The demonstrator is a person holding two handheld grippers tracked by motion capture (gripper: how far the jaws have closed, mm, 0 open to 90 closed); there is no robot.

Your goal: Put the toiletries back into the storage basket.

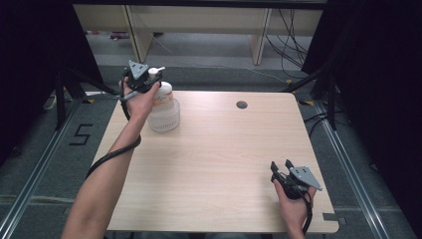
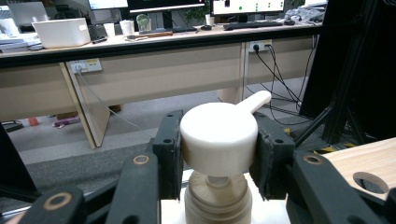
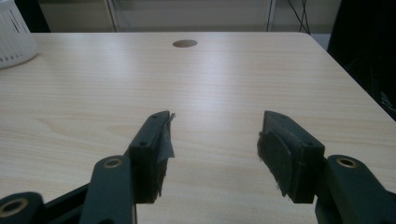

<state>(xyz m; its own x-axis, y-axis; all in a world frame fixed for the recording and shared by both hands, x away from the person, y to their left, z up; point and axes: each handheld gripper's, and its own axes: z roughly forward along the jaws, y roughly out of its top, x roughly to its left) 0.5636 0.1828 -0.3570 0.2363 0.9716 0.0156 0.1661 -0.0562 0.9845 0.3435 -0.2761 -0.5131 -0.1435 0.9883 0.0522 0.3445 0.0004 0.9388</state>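
Note:
A white pump bottle stands upright near the table's far left corner. Its round white pump head with a nozzle pointing away sits between the two black jaws of my left gripper, and both pads press on its sides. In the high view my left gripper is over the top of the bottle, held by the person's left hand. At the table's near right corner, just above the wood, my right gripper is held with its jaws apart. Nothing lies between the jaws of my right gripper.
The light wooden table has a round cable hole near its far edge. Black curtains and tripod legs stand on both sides. Desks with cables lie beyond the far edge. The bottle's ribbed base shows at the far left.

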